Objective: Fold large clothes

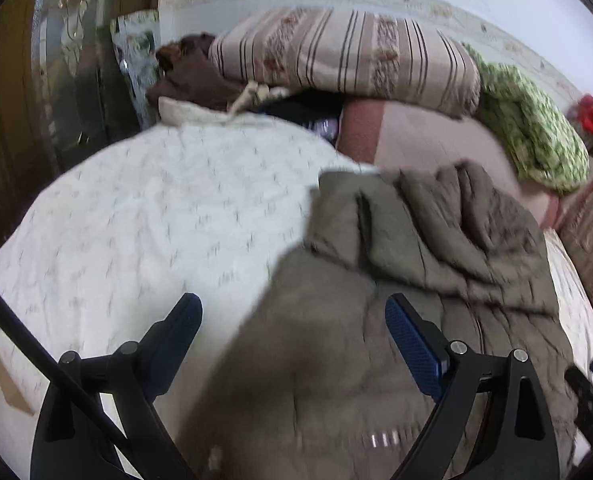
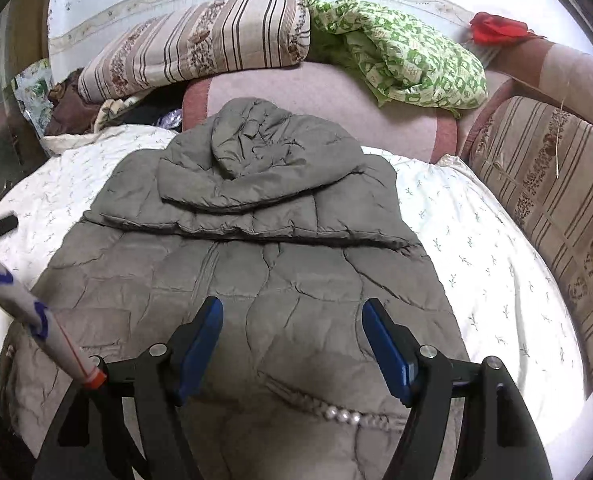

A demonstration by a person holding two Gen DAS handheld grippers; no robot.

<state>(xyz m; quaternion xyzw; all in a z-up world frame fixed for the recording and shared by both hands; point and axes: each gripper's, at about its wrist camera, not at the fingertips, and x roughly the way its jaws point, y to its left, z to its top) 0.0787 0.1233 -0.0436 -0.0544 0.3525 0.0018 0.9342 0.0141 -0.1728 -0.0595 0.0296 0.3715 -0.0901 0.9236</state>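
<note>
A grey-brown quilted hooded jacket (image 2: 248,248) lies flat on a white patterned bedspread (image 2: 476,240), hood at the far end, folded inward at both sides. A row of pearl buttons (image 2: 344,414) shows near its close end. My right gripper (image 2: 292,344) is open and empty, just above the jacket's lower part. In the left wrist view the jacket (image 1: 416,248) fills the right half, blurred. My left gripper (image 1: 292,332) is open and empty over the jacket's left edge and the bedspread (image 1: 136,216).
A striped folded quilt (image 2: 200,44), a green patterned cloth (image 2: 400,56) and a red item (image 2: 492,28) lie at the head of the bed. A striped cushion (image 2: 556,208) lines the right side. A wooden door (image 1: 4,120) stands at left.
</note>
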